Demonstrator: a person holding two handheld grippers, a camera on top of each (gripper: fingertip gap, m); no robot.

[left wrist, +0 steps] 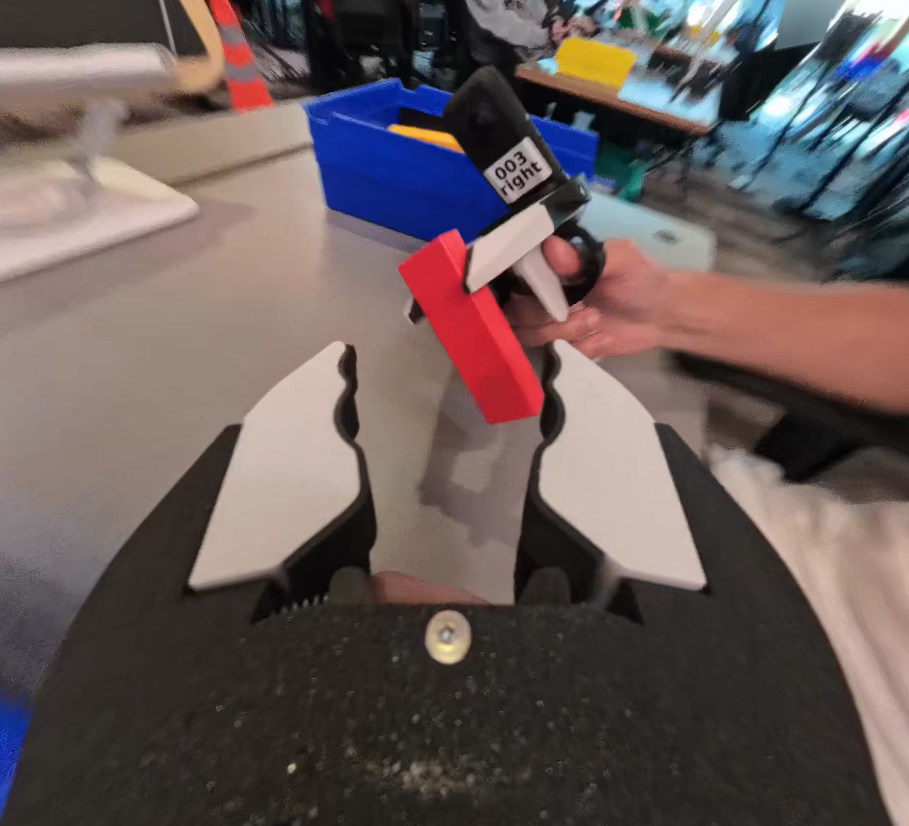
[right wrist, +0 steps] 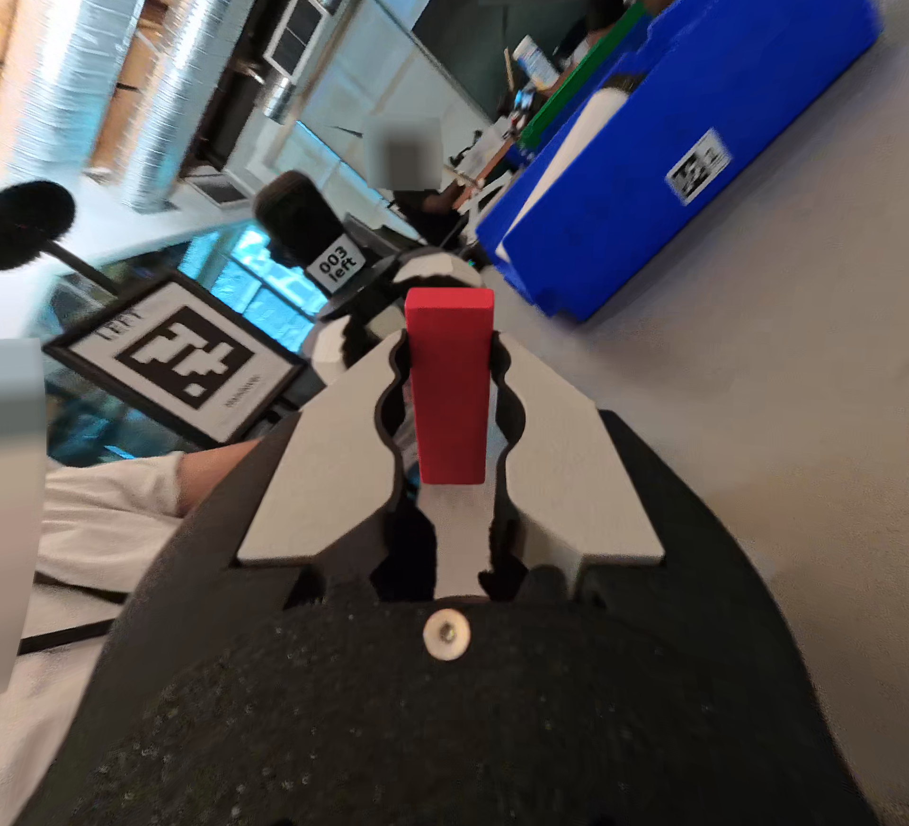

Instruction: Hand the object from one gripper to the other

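Observation:
A red rectangular block is clamped between the fingers of my right gripper, which a hand holds above the grey table. The block hangs tilted, its lower end between the spread fingertips of my left gripper, close to the right finger; I cannot tell if it touches. My left gripper is open and empty. In the right wrist view my right gripper is shut on the red block, which stands past the fingertips. The left gripper shows just beyond the block.
A blue bin stands on the table behind the grippers, and shows at the upper right in the right wrist view. A white stand sits at the left. An orange cone and cluttered benches are behind. A black-and-white marker board is at the left. My two grippers' fingertips are within a few centimetres of each other.

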